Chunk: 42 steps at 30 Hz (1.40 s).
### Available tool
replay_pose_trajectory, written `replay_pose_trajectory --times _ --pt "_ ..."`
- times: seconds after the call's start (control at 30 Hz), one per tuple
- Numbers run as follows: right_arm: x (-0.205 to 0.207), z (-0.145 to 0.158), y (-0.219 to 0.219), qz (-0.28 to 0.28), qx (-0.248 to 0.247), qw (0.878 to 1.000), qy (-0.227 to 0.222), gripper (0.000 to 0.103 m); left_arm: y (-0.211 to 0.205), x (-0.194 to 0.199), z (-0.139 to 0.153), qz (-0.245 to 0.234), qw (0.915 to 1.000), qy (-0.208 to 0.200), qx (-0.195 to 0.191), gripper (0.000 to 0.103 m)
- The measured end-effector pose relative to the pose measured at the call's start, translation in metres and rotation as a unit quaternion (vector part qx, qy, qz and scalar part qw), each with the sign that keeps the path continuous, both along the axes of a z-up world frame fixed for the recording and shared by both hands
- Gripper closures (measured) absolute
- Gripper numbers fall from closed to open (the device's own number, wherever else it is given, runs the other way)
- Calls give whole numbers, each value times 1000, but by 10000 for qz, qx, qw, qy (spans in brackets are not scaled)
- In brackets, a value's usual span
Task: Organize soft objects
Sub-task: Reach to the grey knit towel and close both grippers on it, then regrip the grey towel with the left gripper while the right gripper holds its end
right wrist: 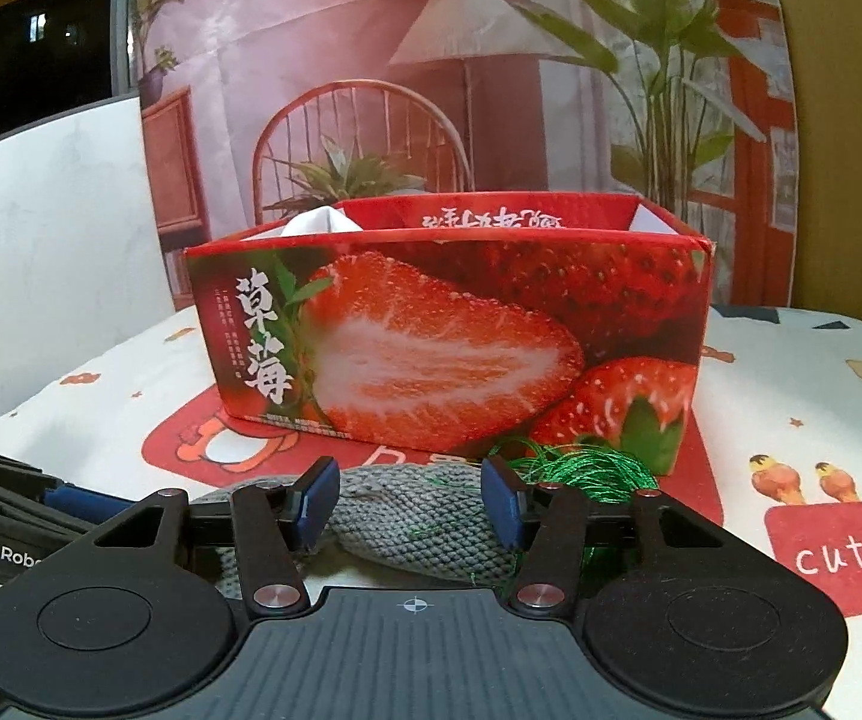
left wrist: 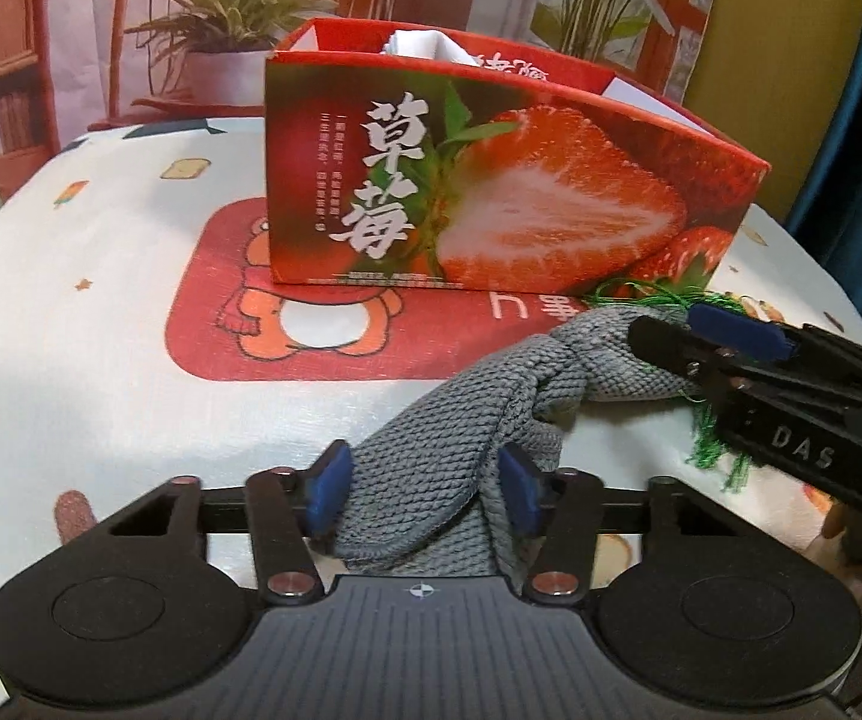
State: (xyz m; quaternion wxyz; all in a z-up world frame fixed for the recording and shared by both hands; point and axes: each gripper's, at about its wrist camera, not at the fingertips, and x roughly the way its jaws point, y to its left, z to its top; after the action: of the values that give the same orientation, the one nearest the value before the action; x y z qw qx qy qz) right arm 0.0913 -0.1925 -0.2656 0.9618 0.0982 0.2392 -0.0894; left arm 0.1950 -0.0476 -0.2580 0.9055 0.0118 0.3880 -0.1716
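A grey knitted cloth [left wrist: 431, 438] lies bunched on the table in front of a red strawberry box [left wrist: 491, 192]. My left gripper [left wrist: 425, 489] has its blue pads on both sides of the cloth's near end, pressing on it. My right gripper [right wrist: 413, 507] straddles the cloth's other end [right wrist: 419, 516], with its pads touching the fabric. It shows from the side in the left wrist view [left wrist: 725, 348]. A tangle of green thread [right wrist: 581, 468] lies beside the cloth, against the box [right wrist: 461, 330]. Something white [right wrist: 323, 219] sticks up inside the box.
The table wears a white cloth with a red cartoon print [left wrist: 239, 312] and a red "cute" patch [right wrist: 839, 552]. A printed backdrop of plants and a chair [right wrist: 371, 138] hangs behind the box. A white panel [right wrist: 53, 252] stands at the left.
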Motion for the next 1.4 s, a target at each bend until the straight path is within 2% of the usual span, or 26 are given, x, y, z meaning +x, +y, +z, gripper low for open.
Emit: replay_pose_trajectory --times 0.17,0.4,0.6,0.83,1.07,1.4 --pt "-1 0 -1 -20 12 10000 -15 54 6 0 -1 94 9999 -52 -70 62" --pt "-3 0 2 47 -14 10000 -38 54 10 0 -1 210 9997 -76 -106 65" --pt "-2 1 9 177 -142 9997 84 54 23 5 0 540 9984 -63 -168 71" --pt "-2 -1 4 -60 -222 9996 166 53 43 12 0 1035 9945 -108 -144 72" --pt "-1 -3 3 -365 -513 9973 365 54 57 16 2 1407 9898 -138 -144 72" --pt "0 -6 -9 -728 -855 9916 649 61 61 22 1 1438 9894 -114 -161 72"
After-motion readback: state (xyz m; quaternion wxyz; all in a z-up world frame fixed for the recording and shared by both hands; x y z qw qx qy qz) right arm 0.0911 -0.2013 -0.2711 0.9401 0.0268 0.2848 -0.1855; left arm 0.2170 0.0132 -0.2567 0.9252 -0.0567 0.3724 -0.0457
